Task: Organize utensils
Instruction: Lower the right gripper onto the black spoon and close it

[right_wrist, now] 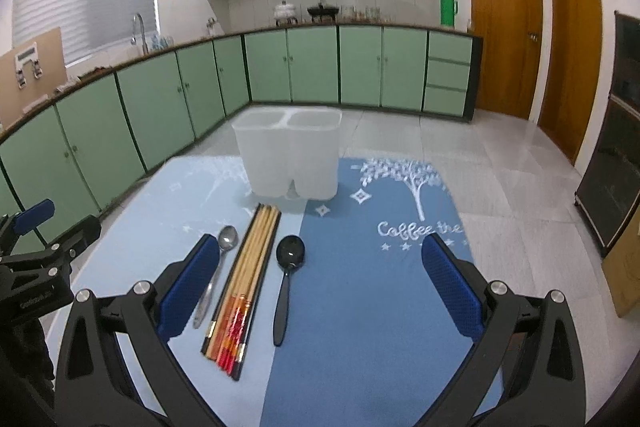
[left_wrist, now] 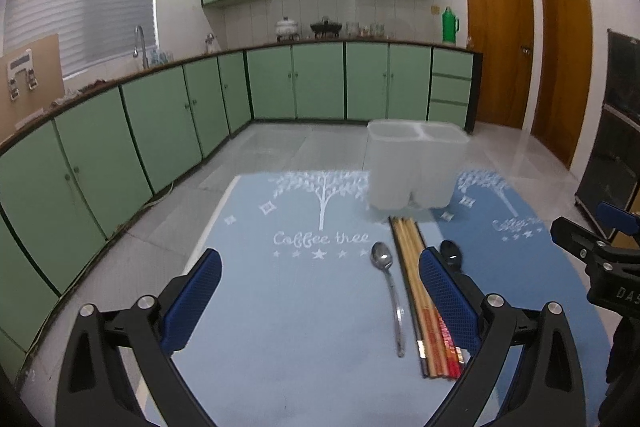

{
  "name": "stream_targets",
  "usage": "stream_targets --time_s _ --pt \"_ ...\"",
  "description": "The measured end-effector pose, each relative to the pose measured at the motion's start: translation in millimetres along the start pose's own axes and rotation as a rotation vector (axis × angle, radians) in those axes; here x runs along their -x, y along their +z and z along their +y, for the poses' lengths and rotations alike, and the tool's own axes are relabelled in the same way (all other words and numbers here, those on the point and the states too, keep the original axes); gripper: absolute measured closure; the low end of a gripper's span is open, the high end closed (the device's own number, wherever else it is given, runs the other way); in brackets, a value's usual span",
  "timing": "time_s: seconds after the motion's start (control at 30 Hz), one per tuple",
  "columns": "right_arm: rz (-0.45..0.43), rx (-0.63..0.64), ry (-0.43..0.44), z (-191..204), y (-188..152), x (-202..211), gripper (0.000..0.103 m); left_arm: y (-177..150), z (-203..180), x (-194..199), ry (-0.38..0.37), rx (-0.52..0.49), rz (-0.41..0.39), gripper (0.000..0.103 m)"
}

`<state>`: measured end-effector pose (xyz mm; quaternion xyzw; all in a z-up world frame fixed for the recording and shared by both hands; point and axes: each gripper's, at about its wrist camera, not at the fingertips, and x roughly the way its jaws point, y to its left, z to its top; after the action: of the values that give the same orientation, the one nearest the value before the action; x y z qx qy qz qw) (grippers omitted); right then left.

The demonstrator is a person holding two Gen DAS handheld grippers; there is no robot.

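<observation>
Left gripper and right gripper: jaws apart, empty. Steel spoon, chopsticks, black spoon lie between them; holder stands beyond.

A table covered w/ a two-tone blue cloth, pale on the left half, deeper blue on the right (white tree print and "Coffee tree" lettering on each). At the far end stands a translucent white two-compartment holder. Nearer, side by side: a metal spoon, a bundle of chopsticks straddling approx. the colour seam, and a black spoon on the darker half, bowls toward the holder.
</observation>
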<state>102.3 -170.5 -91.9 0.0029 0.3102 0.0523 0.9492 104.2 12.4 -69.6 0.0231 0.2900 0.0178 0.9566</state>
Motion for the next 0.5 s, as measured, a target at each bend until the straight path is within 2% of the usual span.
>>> stream_targets --time_s 0.23,0.37,0.47,0.5 --pt "0.125 -0.005 0.006 6.9 -0.8 -67.5 0.005 -4.7 1.6 -57.9 0.02 0.004 0.089 0.006" --pt "0.185 0.003 -0.005 12.7 -6.0 -102.4 0.008 -8.1 6.5 -76.8 0.031 0.009 0.121 0.006" --pt "0.219 -0.002 -0.017 16.4 -9.7 -119.5 0.014 -10.7 10.0 -89.3 0.037 0.01 0.14 0.006" --pt "0.236 -0.009 -0.02 16.9 -11.2 -127.2 0.019 -11.1 11.4 -91.9 0.038 0.01 0.145 0.006"
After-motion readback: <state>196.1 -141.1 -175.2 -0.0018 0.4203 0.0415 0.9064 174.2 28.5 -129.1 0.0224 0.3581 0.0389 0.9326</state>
